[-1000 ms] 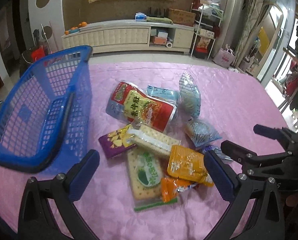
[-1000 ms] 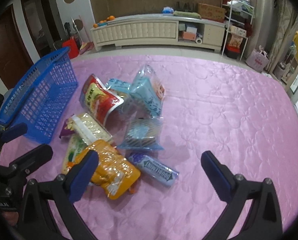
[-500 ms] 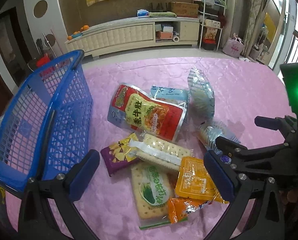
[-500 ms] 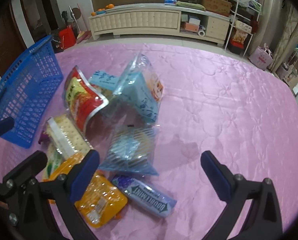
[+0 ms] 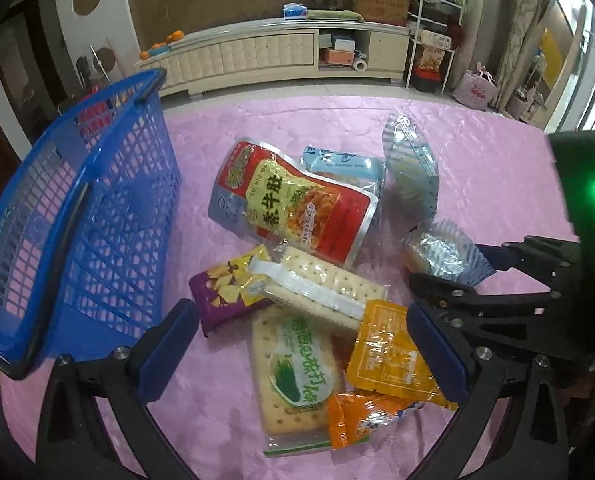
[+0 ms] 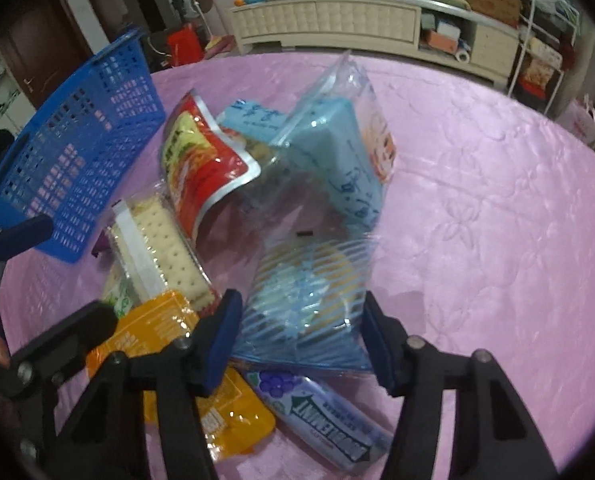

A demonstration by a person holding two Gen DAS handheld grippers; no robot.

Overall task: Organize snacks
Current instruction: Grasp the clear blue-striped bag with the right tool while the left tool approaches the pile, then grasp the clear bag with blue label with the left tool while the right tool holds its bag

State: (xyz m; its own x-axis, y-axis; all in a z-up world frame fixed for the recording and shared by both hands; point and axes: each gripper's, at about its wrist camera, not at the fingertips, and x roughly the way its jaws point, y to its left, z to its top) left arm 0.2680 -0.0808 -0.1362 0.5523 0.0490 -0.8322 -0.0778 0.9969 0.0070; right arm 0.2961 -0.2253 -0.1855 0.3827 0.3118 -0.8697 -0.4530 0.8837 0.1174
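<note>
A pile of snack packets lies on the pink tablecloth point(image 5: 477, 168). My right gripper point(image 6: 303, 338) has its fingers on both sides of a blue-striped clear packet point(image 6: 309, 300), closing on it; the same packet point(image 5: 441, 254) shows in the left wrist view by the right gripper point(image 5: 481, 276). My left gripper point(image 5: 301, 350) is open above a green cracker pack point(image 5: 297, 372) and a plain cracker pack point(image 5: 321, 288). A blue basket point(image 5: 77, 232) stands at the left.
Around lie a red pouch point(image 5: 293, 208), a purple packet point(image 5: 225, 292), orange packets point(image 5: 389, 356), a light blue bag point(image 6: 337, 148) and a Doublemint gum pack point(image 6: 325, 412). A white cabinet point(image 5: 265, 56) stands beyond the table.
My right gripper has moved forward to the striped packet and its fingers have narrowed around it. My left gripper has drifted closer over the crackers, still open.
</note>
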